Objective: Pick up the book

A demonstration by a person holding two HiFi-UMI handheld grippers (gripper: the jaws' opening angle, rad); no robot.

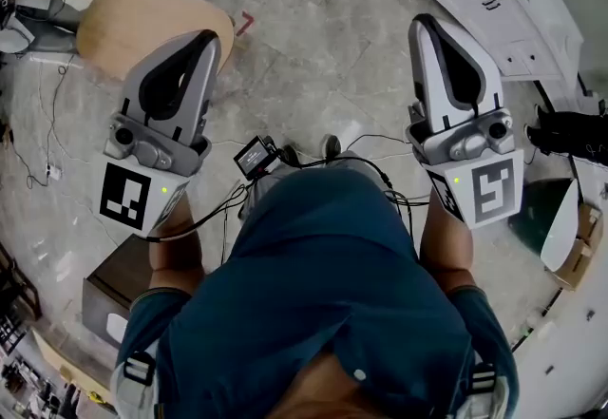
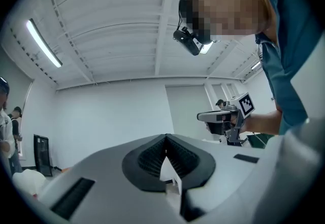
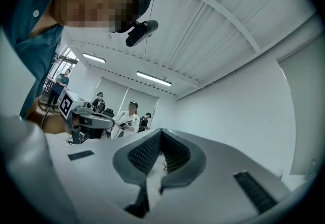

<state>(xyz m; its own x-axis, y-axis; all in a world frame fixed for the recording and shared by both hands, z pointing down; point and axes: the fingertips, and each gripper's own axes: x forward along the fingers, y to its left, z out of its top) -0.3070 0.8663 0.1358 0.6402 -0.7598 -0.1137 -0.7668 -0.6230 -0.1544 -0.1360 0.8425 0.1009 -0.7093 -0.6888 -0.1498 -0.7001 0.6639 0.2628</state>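
Your left gripper and right gripper are both closed with nothing between the jaws, the tips pressed together. No view shows where the book lies. You hold both grippers out ahead, roughly level and well apart, above the marbled floor. A rounded wooden surface lies just beyond the left one.

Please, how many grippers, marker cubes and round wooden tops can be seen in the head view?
Grippers: 2, left gripper and right gripper
Marker cubes: 2
Round wooden top: 1
Total: 5
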